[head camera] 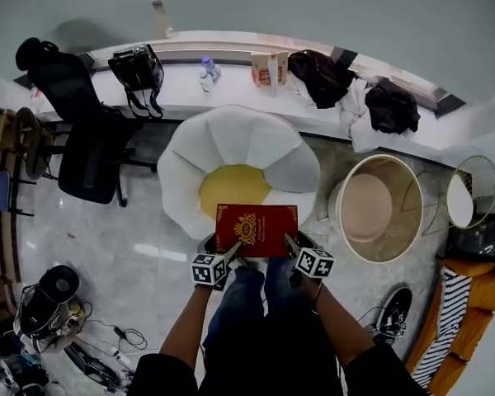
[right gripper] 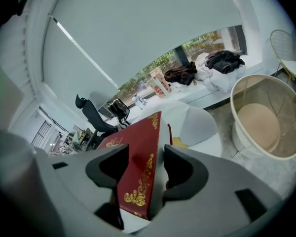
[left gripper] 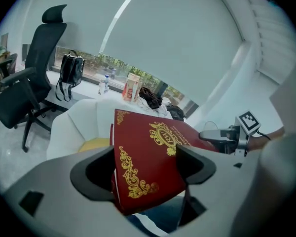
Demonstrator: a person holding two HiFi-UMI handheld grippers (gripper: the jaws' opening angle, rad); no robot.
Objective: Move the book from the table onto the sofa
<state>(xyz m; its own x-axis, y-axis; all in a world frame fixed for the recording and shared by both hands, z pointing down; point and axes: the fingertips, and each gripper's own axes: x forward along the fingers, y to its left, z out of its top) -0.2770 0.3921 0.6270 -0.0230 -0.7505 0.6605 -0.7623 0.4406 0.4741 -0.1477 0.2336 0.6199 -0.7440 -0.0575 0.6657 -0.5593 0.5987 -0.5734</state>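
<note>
While the red book hangs in the air just short of the white petal-shaped sofa, the job looks a little past halfway: the book rests on no table, and what remains, by my reading, is to carry it forward to 12 o'clock, lower it onto the yellow seat cushion and let go. From the left, a black office chair stands at 10 o'clock, well apart from the sofa. The left gripper is clamped on the book's near corner at 7 o'clock, its two jaws pressed against front and back covers. The book lies nearly flat between the grippers, cover up, its far edge over the sofa's near rim. The right gripper is likewise closed tight on the corner at 5 o'clock, the cover's edge wedged between its jaws. A round beige tub sits on the floor at 2 o'clock. As for writing, the cover carries a gold crest with a line of gold lettering and scrollwork at the corners, but the letters are too small to read. A red-and-white carton on the ledge at 12 o'clock shows print that is equally illegible.
</note>
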